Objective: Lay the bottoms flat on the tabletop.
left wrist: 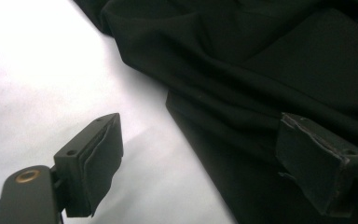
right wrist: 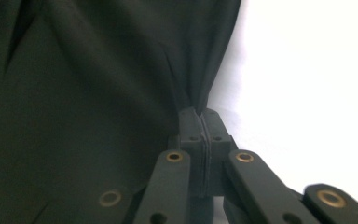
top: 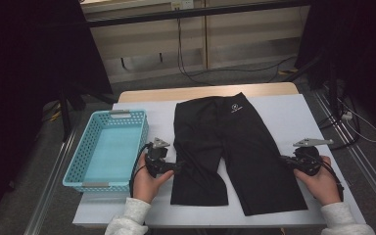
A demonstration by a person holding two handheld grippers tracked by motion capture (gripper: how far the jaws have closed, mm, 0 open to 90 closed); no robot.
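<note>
Fingers (right wrist: 200,122) of the right gripper (top: 285,159) pinch the shorts' (top: 235,147) outer edge; left gripper's (top: 178,167) stand spread. Soft, light, limp cloth likely: best gripped at hems.

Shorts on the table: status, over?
Right hand-held gripper shut on shorts edge. Left hand-held gripper open, astride the other edge. Basket alongside, nothing blocking.

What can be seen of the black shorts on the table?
The black shorts lie flat on the white table cover, waistband at the far side, both legs toward the person. A small white logo sits near the waistband. The fabric looks thin and stretchy. The right gripper is shut on the outer edge, which puckers there; the left gripper stands open astride the other edge.
</note>
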